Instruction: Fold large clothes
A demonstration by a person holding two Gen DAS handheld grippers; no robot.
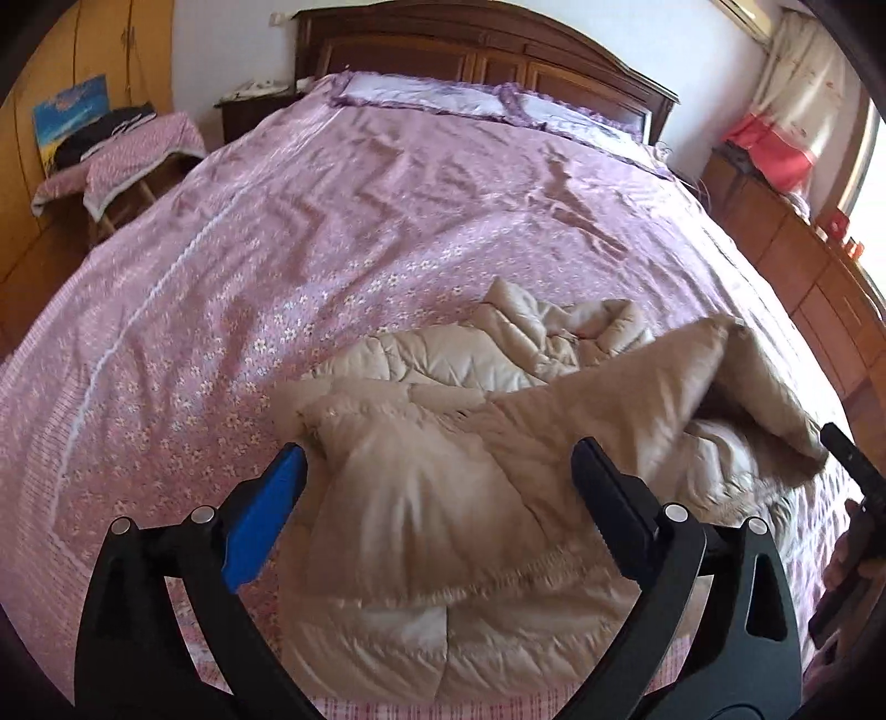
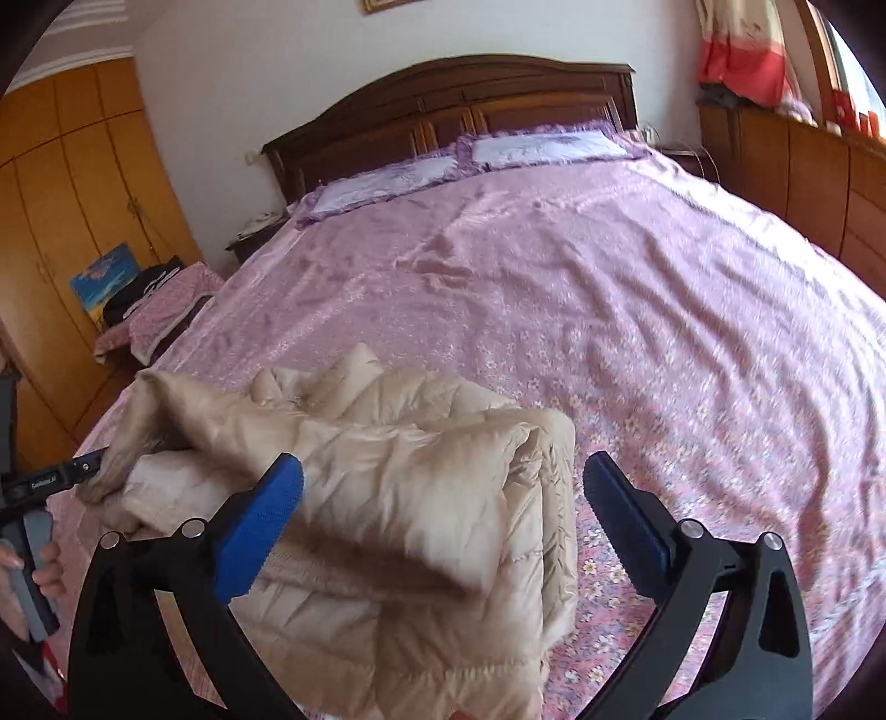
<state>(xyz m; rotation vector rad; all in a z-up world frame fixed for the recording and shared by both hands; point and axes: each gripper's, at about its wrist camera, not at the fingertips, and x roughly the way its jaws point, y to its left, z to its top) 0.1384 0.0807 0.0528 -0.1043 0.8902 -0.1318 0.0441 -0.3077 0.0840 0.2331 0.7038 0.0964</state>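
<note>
A beige quilted puffer jacket [image 1: 443, 498] lies partly folded on the near part of the pink floral bedspread [image 1: 277, 249]. It also shows in the right wrist view [image 2: 398, 498]. My left gripper [image 1: 437, 471] is open, its jaws wide apart above the jacket, holding nothing. My right gripper [image 2: 443, 487] is open too, jaws spread over the jacket's folded right side. A flap of the jacket [image 1: 692, 376] looks raised and blurred at the right. The right gripper's body [image 1: 853, 498] shows at the left view's right edge, and the left gripper's body [image 2: 50, 476] at the right view's left edge.
Two purple-trimmed pillows [image 1: 432, 97] lie against the dark wooden headboard [image 1: 487, 50]. A stool with cloth and dark items [image 1: 116, 149] stands left of the bed by orange wardrobes [image 2: 66, 194]. Wooden cabinets [image 1: 803, 266] run along the right under a window.
</note>
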